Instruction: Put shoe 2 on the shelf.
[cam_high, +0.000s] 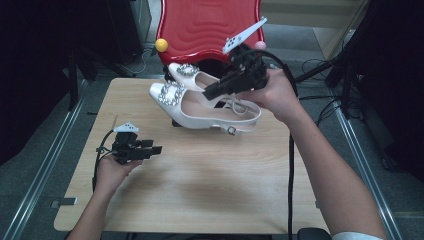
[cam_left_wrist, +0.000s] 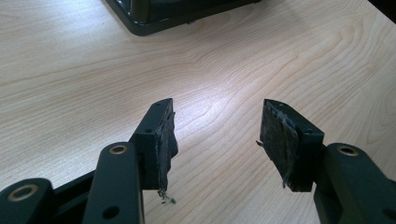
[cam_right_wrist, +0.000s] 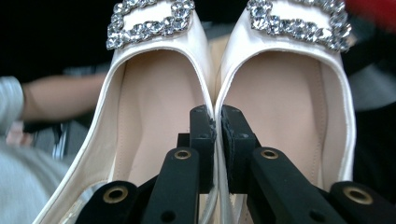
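A pair of white satin shoes (cam_high: 200, 107) with rhinestone buckles (cam_high: 172, 93) hangs above the far half of the wooden table (cam_high: 200, 180). My right gripper (cam_high: 215, 90) is shut on the two inner side walls of the shoes (cam_right_wrist: 215, 100), pinched together, one jaw inside each shoe. The crystal buckles (cam_right_wrist: 149, 21) point away from the camera in the right gripper view. My left gripper (cam_high: 156, 149) rests low over the table's left side, open, nothing between its fingers (cam_left_wrist: 161, 140). Bare wood shows between its pads in the left gripper view.
A red wavy-topped stand (cam_high: 210, 25) with a yellow ball (cam_high: 161, 45) sits beyond the table's far edge. A black base (cam_left_wrist: 159, 16) lies on the table ahead of the left gripper, under the shoes (cam_high: 177, 122). Cables trail from both grippers.
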